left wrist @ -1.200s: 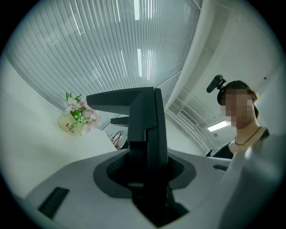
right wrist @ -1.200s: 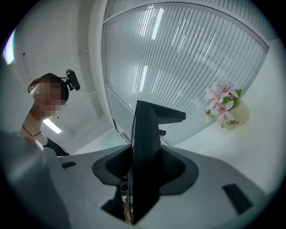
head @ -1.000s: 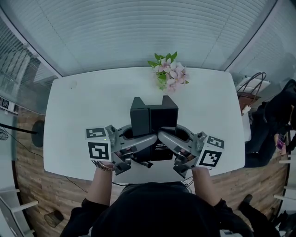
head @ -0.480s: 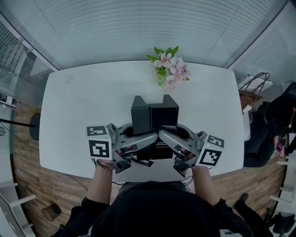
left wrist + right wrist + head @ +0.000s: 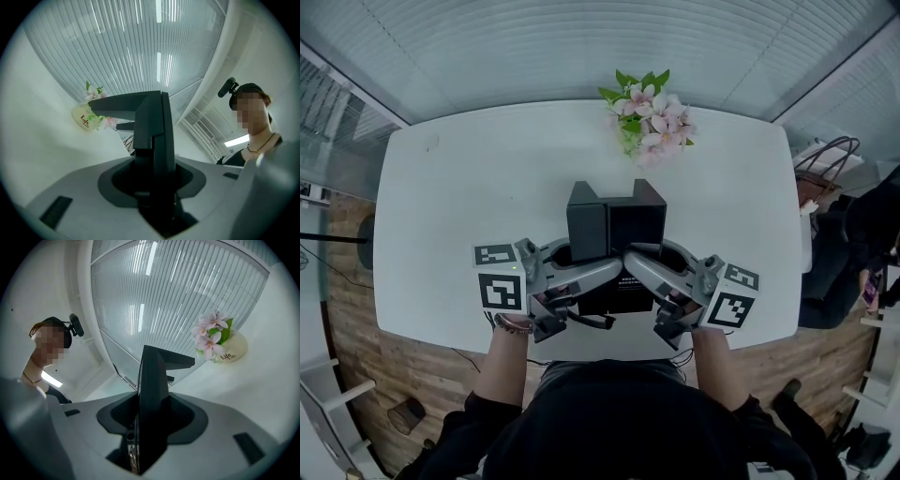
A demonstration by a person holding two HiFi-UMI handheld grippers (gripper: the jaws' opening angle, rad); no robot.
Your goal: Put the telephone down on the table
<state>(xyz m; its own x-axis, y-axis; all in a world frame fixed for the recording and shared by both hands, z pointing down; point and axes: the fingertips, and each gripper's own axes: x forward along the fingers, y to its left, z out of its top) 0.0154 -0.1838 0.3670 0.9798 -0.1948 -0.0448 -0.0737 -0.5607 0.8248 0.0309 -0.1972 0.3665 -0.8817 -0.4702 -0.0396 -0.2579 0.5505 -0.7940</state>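
White table (image 5: 441,234) on wood-plank floor (image 5: 356,366), pale slatted wall (image 5: 581,47) behind, potted pink flowers (image 5: 654,117) at far edge.

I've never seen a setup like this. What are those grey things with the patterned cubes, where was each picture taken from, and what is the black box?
There is no robot here: a person holds a two-jaw gripper in each hand. The head view comes from a camera on the person's head, looking steeply down. It shows the left gripper and the right gripper over a white table. The patterned cubes are part of the grippers. The other two pictures come from a small camera riding on each gripper, looking along its jaws. Both grippers are clamped on a black telephone, one from each side. A pot of pink flowers stands near the table's far edge. I cannot tell whether the telephone touches the table.
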